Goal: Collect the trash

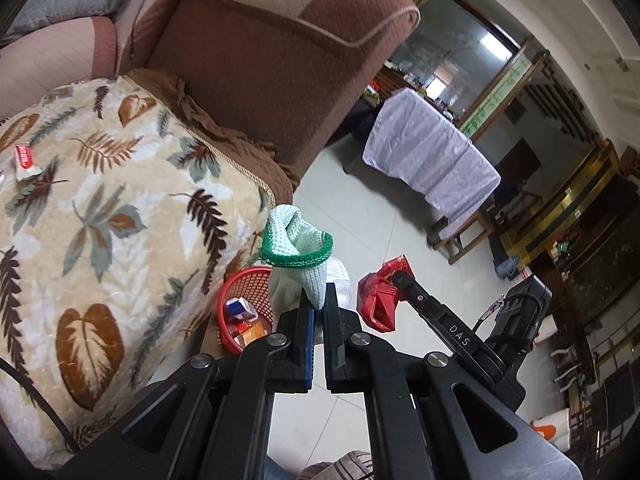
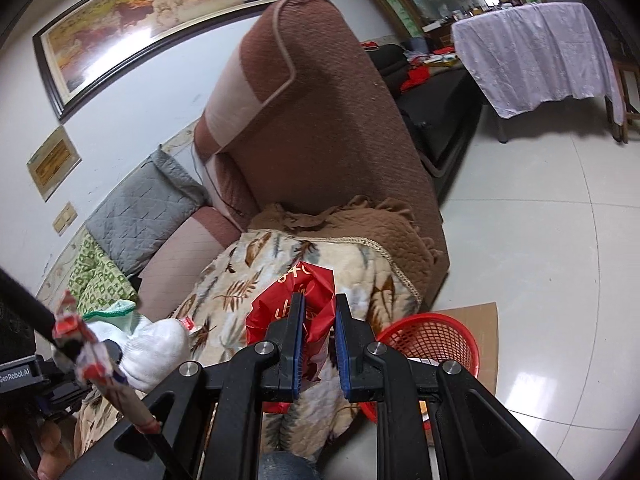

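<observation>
Left hand-held gripper: black frame, blue pads, silver screws; right hand-held gripper alike.

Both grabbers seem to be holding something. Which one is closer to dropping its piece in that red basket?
Probably the left. The left gripper holds the white-and-green glove almost over the red basket. The right gripper holds the red bag beside it, over the blanket.

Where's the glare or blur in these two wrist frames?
Right wrist: glare washes out the glass of the framed horse painting and spots the glossy tiled floor; the red-and-white wrapper at far left is blurred. Left wrist: sharp centrally, bright window reflection in the glass partition; both bend toward the rims.
</observation>
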### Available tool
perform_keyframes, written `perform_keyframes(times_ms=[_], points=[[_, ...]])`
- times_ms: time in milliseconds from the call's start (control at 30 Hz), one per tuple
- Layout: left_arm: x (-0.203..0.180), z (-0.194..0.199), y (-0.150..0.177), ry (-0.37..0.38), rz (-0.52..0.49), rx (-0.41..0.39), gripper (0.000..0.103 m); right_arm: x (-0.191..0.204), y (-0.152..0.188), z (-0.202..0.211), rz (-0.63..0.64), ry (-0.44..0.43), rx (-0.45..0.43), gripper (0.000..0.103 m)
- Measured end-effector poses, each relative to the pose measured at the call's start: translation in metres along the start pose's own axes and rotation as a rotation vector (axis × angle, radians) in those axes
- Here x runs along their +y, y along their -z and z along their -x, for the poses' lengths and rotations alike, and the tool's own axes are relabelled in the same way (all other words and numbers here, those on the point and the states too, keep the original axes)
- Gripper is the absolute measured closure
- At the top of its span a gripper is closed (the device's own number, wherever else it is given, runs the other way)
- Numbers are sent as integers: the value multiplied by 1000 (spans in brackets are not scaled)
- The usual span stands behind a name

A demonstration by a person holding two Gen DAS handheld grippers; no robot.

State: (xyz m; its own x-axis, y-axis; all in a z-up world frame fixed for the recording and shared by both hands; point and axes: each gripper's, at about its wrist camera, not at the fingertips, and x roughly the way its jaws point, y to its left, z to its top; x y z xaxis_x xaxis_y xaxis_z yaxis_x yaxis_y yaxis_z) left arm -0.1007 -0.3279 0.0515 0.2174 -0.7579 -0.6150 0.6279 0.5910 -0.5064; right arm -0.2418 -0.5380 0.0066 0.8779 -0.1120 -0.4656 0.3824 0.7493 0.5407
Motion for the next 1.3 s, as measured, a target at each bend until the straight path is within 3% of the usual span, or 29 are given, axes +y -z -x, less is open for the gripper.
perform_keyframes(times_ms=[667, 1300], points=[[7, -85, -4, -10, -5, 119, 100, -48, 9, -32, -88, 80, 37, 88], [34, -178, 7, -89, -17, 260, 100, -94, 27, -80, -183, 148, 107, 88]])
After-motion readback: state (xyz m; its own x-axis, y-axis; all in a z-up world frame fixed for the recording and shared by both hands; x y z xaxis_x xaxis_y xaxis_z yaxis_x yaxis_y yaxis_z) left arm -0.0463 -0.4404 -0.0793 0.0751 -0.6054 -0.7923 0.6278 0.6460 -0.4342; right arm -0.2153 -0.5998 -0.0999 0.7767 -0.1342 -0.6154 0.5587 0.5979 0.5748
